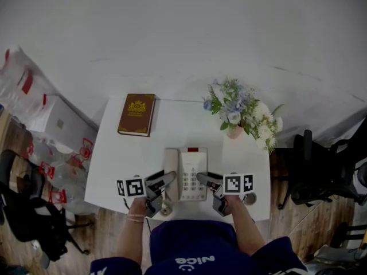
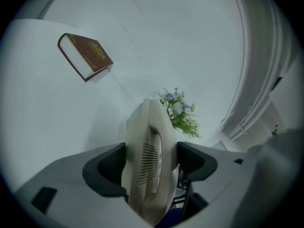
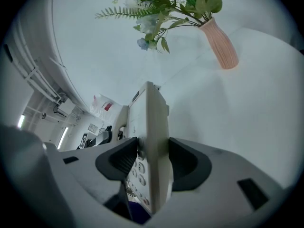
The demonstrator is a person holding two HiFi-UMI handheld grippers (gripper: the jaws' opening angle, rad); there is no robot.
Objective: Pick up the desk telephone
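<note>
The cream desk telephone (image 1: 186,173) lies near the front of the white table (image 1: 172,128), with its handset on its left side. My left gripper (image 1: 165,183) is shut on the handset (image 2: 149,156), which fills the gap between the dark pads in the left gripper view. My right gripper (image 1: 206,180) is shut on the right edge of the telephone base (image 3: 153,137), with keypad buttons showing beside the left pad. I cannot tell whether the telephone is off the table.
A brown book (image 1: 137,114) lies at the table's back left. Flowers (image 1: 241,109) in a pink vase (image 3: 221,44) stand at the back right. Black chairs (image 1: 318,171) and plastic bags (image 1: 40,113) flank the table on the floor.
</note>
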